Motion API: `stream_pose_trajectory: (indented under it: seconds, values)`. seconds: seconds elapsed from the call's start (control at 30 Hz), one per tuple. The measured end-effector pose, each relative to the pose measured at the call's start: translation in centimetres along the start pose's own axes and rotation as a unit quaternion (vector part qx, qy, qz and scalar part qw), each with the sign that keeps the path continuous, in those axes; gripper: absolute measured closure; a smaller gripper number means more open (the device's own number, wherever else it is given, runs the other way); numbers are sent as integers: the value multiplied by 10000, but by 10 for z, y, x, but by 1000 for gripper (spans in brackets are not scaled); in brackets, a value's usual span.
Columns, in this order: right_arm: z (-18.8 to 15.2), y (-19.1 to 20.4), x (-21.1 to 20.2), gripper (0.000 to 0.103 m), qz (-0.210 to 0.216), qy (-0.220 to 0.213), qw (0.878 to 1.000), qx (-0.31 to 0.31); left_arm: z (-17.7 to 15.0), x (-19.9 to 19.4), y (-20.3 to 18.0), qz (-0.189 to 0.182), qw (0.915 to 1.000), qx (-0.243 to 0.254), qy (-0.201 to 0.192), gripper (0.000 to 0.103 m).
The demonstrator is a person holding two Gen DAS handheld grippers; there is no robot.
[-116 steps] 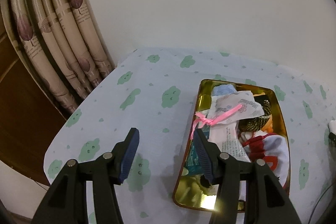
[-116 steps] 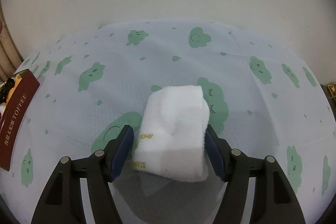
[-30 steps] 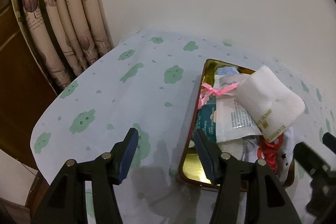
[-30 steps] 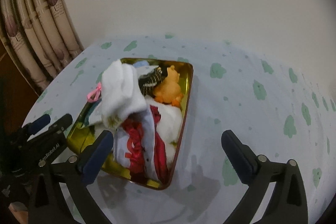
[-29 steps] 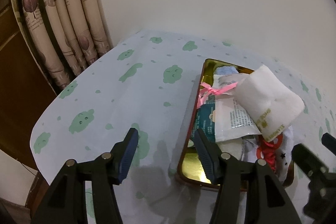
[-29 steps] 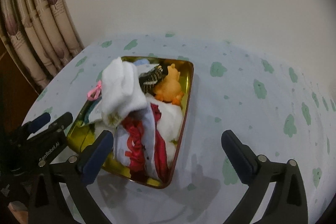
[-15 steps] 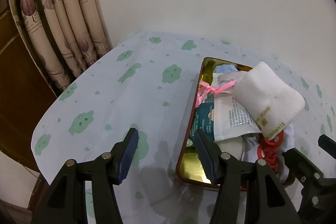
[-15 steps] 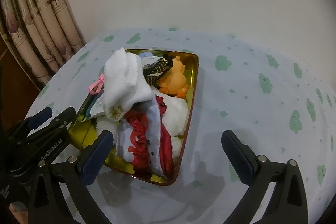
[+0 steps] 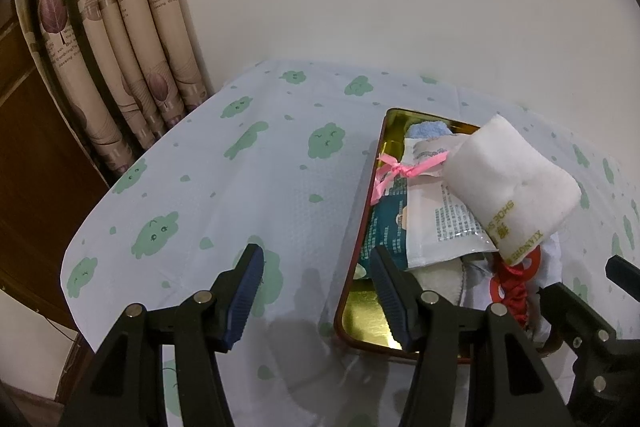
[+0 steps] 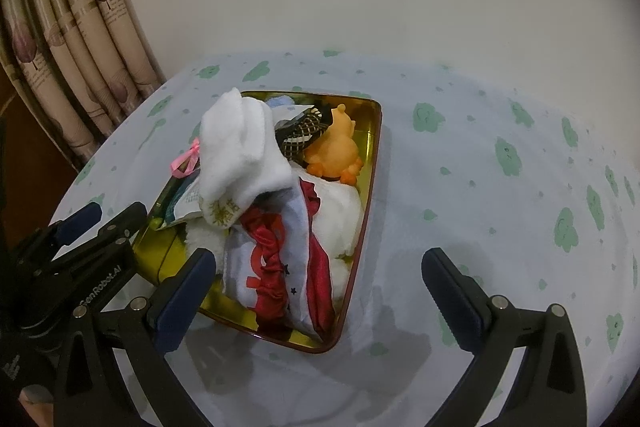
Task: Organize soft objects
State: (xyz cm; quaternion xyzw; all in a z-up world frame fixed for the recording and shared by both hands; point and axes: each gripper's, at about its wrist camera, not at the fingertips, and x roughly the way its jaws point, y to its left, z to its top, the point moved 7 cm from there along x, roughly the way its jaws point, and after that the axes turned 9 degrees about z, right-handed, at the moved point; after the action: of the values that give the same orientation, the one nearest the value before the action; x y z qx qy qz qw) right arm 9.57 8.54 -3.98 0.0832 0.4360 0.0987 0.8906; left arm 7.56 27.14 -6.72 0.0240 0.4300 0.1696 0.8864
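— Left wrist view: what do you see?
— A shiny gold metal tray (image 9: 366, 323) on a pale blue tablecloth with green clouds (image 9: 248, 187). A folded white towel with gold letters (image 9: 510, 189) lies on top of the pile in the tray.
— What is under it?
— A white paper packet tied with a pink ribbon (image 9: 436, 223), and a red and white cloth (image 10: 280, 259). An orange rubber duck (image 10: 334, 149) sits at the far end.
— And the grippers?
— The left gripper (image 9: 316, 285) is spread apart, holding nothing, one finger over the tray's near edge. The right gripper (image 10: 318, 291) is spread wide too, empty, near the tray's corner.
— Anything else?
— Beige curtains with purple leaves (image 9: 120, 39) hang behind.
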Motion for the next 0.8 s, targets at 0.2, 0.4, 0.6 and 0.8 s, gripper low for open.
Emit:
stream_pose_trajectory:
  seconds: [0.2,0.4,0.6,0.8]
  values:
    - [-1,1,0,1,22,7,10000,5,0,0,0,-2,10000,10,7,46]
    - [-1,1,0,1,27,18,10000,-5,0,0,0,6,10000,5,2,46]
    - [-2,1,1,1,104,74,9999,21,0,0,0,3,10000,2,5,46]
    - [-3,2,2,1,95,83,9999,-5,0,0,0,10,10000,10,3,46]
